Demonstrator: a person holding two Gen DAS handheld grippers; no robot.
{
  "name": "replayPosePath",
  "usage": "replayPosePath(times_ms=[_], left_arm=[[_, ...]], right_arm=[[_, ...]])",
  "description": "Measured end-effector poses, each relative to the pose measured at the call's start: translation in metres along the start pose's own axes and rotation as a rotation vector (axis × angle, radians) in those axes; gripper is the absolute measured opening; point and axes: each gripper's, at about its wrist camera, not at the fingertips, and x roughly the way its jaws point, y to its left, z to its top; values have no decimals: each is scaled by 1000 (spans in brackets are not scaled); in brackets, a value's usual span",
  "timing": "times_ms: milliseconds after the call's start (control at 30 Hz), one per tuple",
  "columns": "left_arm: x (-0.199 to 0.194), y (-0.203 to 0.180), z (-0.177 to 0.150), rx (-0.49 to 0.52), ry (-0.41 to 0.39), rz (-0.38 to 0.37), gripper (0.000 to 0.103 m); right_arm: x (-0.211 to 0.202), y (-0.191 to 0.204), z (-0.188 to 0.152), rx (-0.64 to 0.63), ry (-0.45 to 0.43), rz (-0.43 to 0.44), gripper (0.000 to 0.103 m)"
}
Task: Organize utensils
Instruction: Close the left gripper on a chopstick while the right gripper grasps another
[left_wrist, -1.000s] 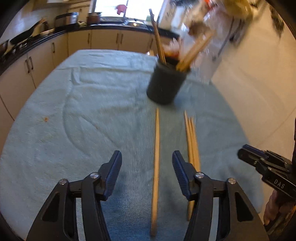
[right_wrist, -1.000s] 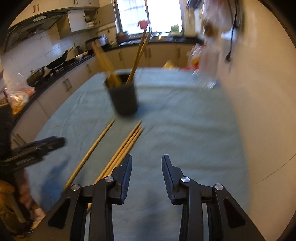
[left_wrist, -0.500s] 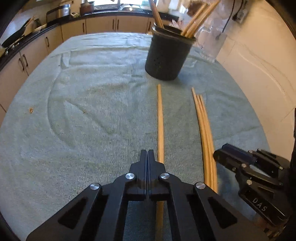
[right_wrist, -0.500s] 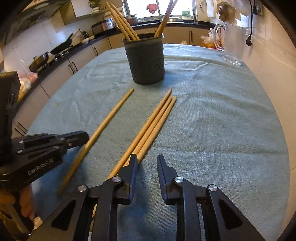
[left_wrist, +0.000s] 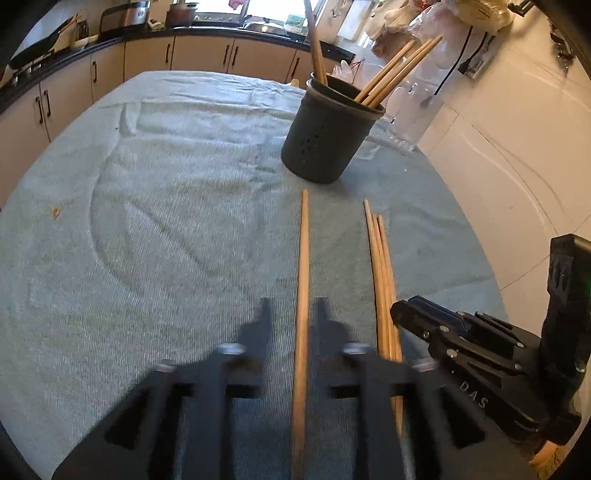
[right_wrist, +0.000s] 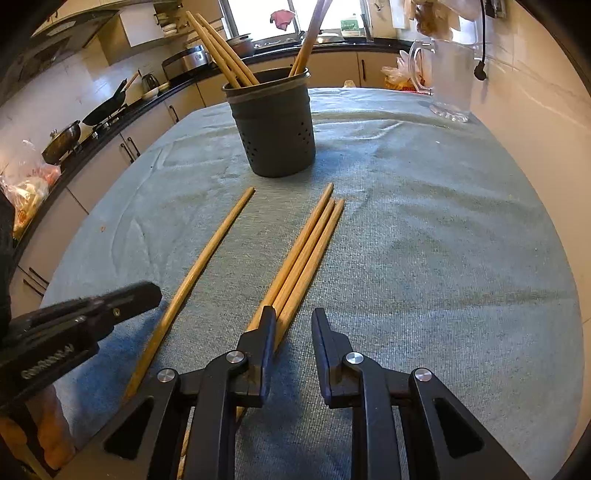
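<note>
A dark perforated utensil holder (left_wrist: 325, 144) (right_wrist: 275, 136) stands on the blue cloth with several wooden chopsticks leaning in it. One loose chopstick (left_wrist: 303, 258) (right_wrist: 207, 258) lies in front of it. My left gripper (left_wrist: 293, 317) straddles its near part; the jaws are blurred and opening, with cloth showing on both sides of the stick. A bundle of three chopsticks (left_wrist: 380, 266) (right_wrist: 306, 251) lies to the right. My right gripper (right_wrist: 294, 317) sits low at the bundle's near end, slightly open, its left finger over the sticks and cloth in the gap.
The blue cloth (right_wrist: 443, 240) covers the whole table. A clear glass jug (right_wrist: 450, 81) (left_wrist: 413, 114) stands at the back right by the white wall. Kitchen counters with pans run along the left and far sides. Each gripper shows at the edge of the other's view.
My left jaws went from wide to shut beside the single chopstick, then parted around it. My right gripper came down to the bundle's near end and narrowed.
</note>
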Motion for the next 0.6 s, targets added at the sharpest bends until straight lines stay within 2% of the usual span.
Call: replayPosePath(times_ms=[200,233,267,333,400,467,600], left_arm=[[18,-6,4,40,29,39,36],[20,-8,4,50,29,51,30],[21,-9,3,61,27,70,17],[22,-6,3,50,32,78,7],[23,1,4,19,36,51,7],[23,5,4,3,27,34,7],[20,2,-2,17,2,45,7]], right_arm=[[2,6,3,-27,1,-35,21],[2,7,3,-34,2,-43,21],[1,8,2,-41,3,-50,21],[1,9,0,-51,4,-64,21],[4,9,-4,-62,29,-82,21],[4,14,-6,-94,16,-105,21],[9,17,2,-100,25,-124,21]])
